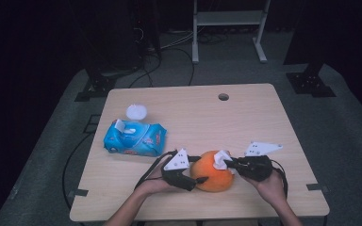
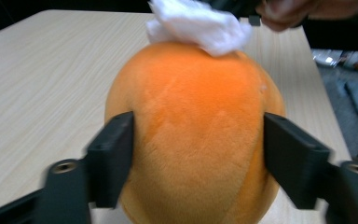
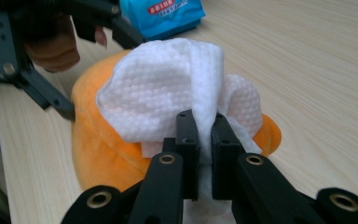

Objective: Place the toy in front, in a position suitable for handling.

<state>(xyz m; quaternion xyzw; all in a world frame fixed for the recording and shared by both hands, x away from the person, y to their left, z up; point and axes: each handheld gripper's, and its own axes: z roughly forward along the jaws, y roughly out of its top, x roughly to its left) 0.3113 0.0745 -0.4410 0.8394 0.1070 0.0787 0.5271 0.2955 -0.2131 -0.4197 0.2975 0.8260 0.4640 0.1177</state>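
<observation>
An orange plush toy (image 1: 212, 173) lies on the wooden table (image 1: 245, 117) near its front edge. My left gripper (image 1: 199, 181) comes at the toy from the left. In the left gripper view the orange plush toy (image 2: 191, 107) bulges between the two black jaws of that gripper (image 2: 198, 158), and both pads press into its sides. My right gripper (image 1: 229, 163) reaches in from the right, shut on a crumpled white wipe (image 1: 222, 159). In the right gripper view the wipe (image 3: 163, 93) is pinched between the gripper's jaws (image 3: 205, 130) and rests on top of the toy (image 3: 98, 149).
A blue pack of wet wipes (image 1: 134, 138) lies at the left of the table, with one sheet sticking out of its top. A round white lid (image 1: 136, 111) sits just behind it. A cable hole (image 1: 223, 97) is near the far edge.
</observation>
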